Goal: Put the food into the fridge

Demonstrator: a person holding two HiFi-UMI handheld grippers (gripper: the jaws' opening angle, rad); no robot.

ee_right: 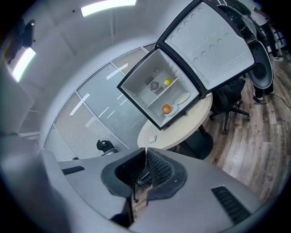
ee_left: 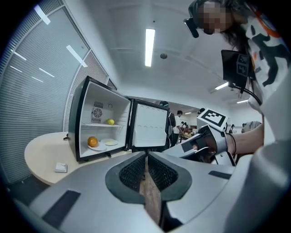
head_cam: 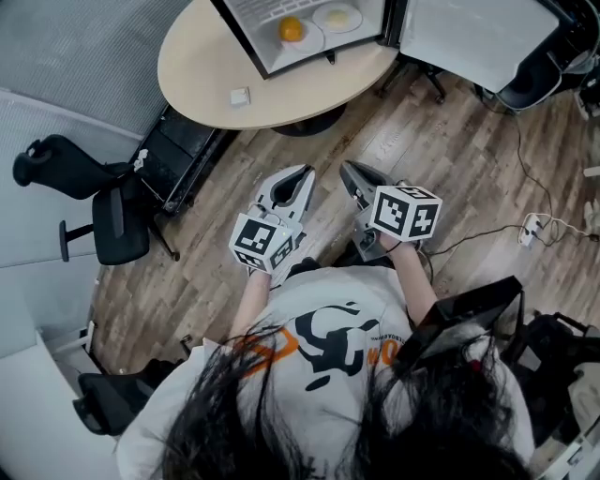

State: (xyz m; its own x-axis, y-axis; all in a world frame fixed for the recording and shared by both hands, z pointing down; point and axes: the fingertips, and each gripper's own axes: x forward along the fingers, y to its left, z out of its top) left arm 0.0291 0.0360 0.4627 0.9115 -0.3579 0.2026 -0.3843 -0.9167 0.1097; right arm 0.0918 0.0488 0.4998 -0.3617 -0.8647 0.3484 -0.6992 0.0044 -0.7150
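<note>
An open mini fridge (head_cam: pixel 246 39) stands on a round table (head_cam: pixel 202 70) ahead of me. On its lower shelf sit an orange (head_cam: pixel 291 29) on a plate and a pale flat food on a second plate (head_cam: pixel 337 16). The left gripper view adds a lemon (ee_left: pixel 110 121) on the upper shelf, above the orange (ee_left: pixel 92 141). My left gripper (head_cam: pixel 305 174) and right gripper (head_cam: pixel 349 170) are held side by side near my chest over the wooden floor, well short of the table. Both are shut with nothing between the jaws, as the left gripper (ee_left: pixel 147 157) and right gripper (ee_right: pixel 145 152) views show.
The fridge door (head_cam: pixel 469 37) swings wide to the right. A small white object (head_cam: pixel 240 96) lies on the table's near part. A black office chair (head_cam: pixel 103 220) stands at the left, another chair (ee_right: pixel 229 102) beyond the table, and cables (head_cam: pixel 534 230) trail on the floor at right.
</note>
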